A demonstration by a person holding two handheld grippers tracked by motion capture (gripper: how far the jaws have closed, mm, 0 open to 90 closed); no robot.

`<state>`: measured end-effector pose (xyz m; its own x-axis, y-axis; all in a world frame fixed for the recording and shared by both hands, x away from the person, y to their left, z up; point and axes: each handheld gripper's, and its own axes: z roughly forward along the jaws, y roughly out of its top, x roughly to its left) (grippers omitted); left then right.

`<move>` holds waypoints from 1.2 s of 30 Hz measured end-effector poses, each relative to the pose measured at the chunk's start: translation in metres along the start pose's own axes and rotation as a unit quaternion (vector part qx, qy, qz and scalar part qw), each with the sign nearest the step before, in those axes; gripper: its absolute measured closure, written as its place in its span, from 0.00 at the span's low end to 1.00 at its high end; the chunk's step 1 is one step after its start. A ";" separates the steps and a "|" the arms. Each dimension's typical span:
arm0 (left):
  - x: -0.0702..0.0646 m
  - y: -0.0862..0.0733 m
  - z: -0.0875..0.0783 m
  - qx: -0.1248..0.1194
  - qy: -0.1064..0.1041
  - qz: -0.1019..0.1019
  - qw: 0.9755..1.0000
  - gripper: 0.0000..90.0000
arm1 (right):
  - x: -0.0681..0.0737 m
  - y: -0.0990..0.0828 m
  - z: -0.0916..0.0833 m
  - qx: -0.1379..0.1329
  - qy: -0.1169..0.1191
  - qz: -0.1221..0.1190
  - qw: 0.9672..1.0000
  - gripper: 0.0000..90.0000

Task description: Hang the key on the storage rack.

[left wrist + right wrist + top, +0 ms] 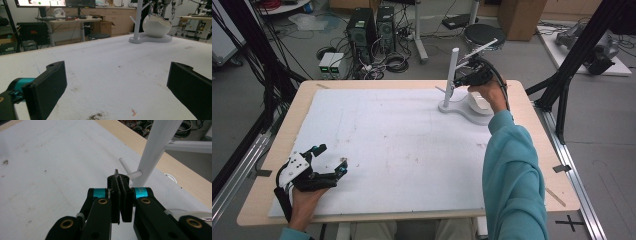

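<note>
Pinching small metal piece (pixel 116 171) in right hand-held gripper (pixel 121 178) tips.

No legible text, labels, brands or numbers on anything

Stand (pixel 451 80) with bowl (pixel 479 104) at mat's (pixel 402 145) far right corner; bowl right of post. Right gripper (pixel 460 80) at post, above bowl. Left gripper (pixel 331 161) on mat, near left corner.
</note>
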<state>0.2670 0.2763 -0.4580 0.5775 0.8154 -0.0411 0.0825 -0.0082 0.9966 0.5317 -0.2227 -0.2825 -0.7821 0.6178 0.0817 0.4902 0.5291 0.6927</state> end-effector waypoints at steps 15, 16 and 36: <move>0.000 0.000 0.000 0.000 0.001 0.002 1.000 0.04 | -0.011 -0.004 0.006 -0.010 0.006 0.010 1.000 0.99; 0.000 0.000 0.000 0.000 0.001 0.002 1.000 0.04 | -0.012 -0.004 0.006 -0.008 0.007 0.009 1.000 0.98; 0.000 0.000 0.000 0.000 0.000 0.002 1.000 0.04 | -0.017 -0.009 0.001 -0.029 -0.007 0.014 0.999 0.87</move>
<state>0.2670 0.2763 -0.4580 0.5779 0.8153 -0.0366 0.0797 -0.0117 0.9968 0.5410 -0.2379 -0.2911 -0.7624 0.6404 0.0926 0.4892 0.4768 0.7303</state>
